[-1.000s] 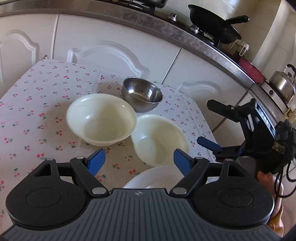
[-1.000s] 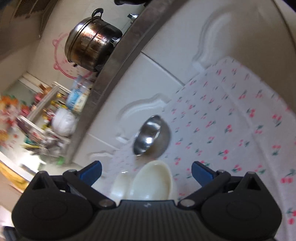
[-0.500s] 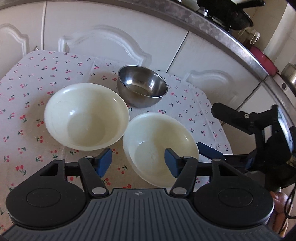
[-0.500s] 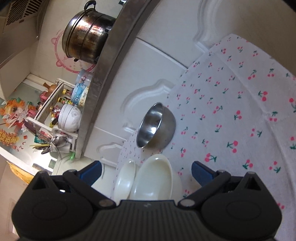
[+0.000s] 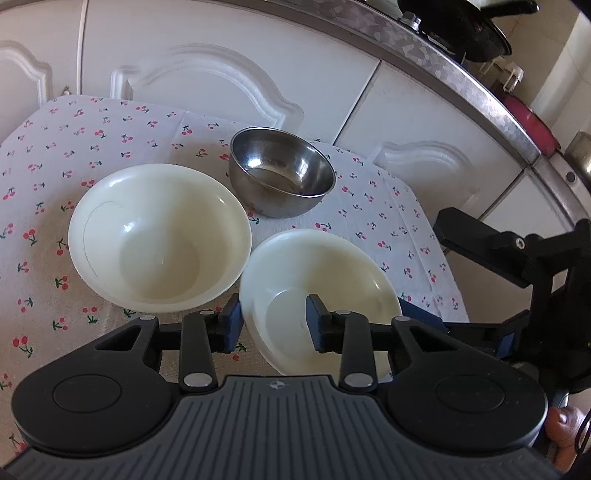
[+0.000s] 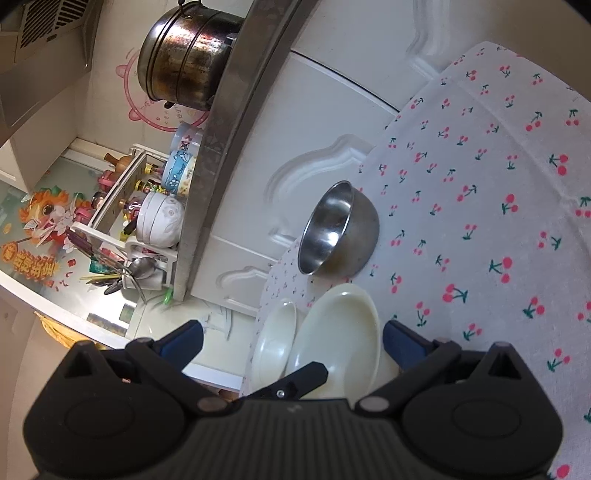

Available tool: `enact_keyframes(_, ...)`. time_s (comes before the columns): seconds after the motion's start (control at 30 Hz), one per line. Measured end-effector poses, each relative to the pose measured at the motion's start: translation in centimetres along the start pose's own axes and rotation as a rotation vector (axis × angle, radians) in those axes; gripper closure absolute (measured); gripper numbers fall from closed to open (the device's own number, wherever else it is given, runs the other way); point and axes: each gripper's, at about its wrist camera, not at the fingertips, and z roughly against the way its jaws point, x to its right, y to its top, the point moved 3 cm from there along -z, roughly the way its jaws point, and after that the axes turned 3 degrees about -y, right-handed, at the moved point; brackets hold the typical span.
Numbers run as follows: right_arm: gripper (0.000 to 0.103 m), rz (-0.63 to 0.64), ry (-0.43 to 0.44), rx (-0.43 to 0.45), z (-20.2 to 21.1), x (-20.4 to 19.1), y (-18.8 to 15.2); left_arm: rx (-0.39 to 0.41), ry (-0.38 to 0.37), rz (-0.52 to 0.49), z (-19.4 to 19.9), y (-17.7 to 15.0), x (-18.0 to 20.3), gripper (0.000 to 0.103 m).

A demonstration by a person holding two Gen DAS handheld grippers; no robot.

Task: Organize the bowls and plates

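Note:
Three bowls stand on the cherry-print tablecloth. A large cream bowl sits at the left and a steel bowl behind it. At the right is a smaller cream bowl. My left gripper straddles this bowl's near-left rim, one pad outside and one inside. Its jaws are closing and a gap still shows at the inner pad. My right gripper hovers beside the table's right end. In the right wrist view, the right gripper is wide open and holds nothing. The steel bowl and the cream bowls lie beyond it.
White cabinet doors and a steel counter edge rise just behind the table. A black pan sits on the counter. A large metal pot and a dish rack with crockery are in the right wrist view.
My left gripper came forward and down onto the smaller cream bowl, and its jaws narrowed from wide open to straddling the rim. The right wrist view turned slightly.

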Motion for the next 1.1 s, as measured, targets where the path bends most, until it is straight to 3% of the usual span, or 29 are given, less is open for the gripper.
enact_keyframes(0.7, 0.0, 0.039, 0.075, 0.039, 0.7, -3.3, -0.6, 0.128, -0.024, 0.063, 4.3, 1.3, 0.1, 0.065)
enact_keyframes(1.1, 0.0, 0.109, 0.156, -0.004, 0.1, -7.6, -2.8, 0.212, -0.021, 0.133, 10.6, 0.4, -2.7, 0.065)
